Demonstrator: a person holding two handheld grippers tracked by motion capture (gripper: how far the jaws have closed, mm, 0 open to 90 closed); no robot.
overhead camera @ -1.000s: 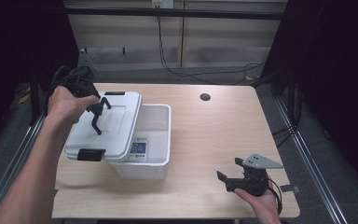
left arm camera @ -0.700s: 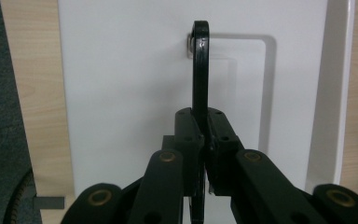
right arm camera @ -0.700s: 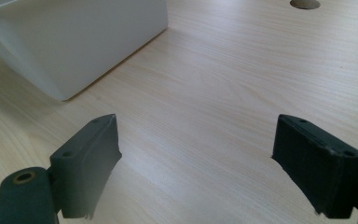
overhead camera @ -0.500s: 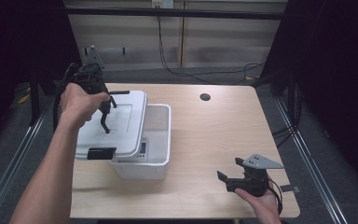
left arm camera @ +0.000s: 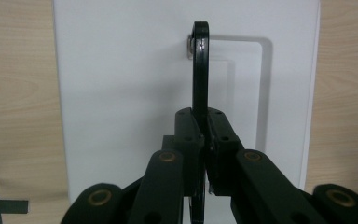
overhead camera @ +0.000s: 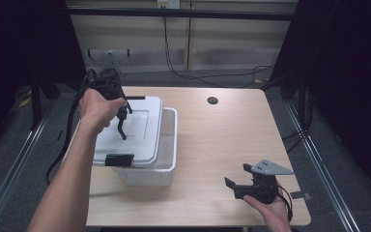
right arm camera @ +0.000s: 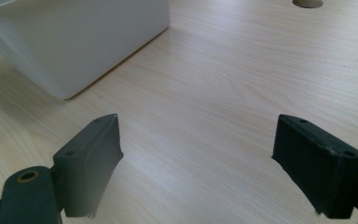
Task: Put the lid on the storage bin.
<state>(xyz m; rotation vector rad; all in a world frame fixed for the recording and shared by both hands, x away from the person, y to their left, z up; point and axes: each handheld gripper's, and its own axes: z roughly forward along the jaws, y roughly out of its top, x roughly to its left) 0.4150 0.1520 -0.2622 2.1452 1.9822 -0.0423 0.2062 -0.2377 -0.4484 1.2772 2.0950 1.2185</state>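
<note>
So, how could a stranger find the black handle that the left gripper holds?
Look at the white bin on the left of the wooden table. On its shifted white lid, the left gripper pinches a thin black handle, raised, unlike the flat black latches at the lid's ends.

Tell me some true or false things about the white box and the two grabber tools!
1. The left gripper has its fingers pinched shut on the black handle of the white lid. True.
2. The lid covers the whole white box. False: it sits shifted toward the person's left, so a strip of the box is open on the right.
3. The right gripper is holding a corner of the box. False: its fingers are spread wide with nothing between them, and it is over the bare table, apart from the box.
4. There is a round hole in the table far from the person. True.
</note>
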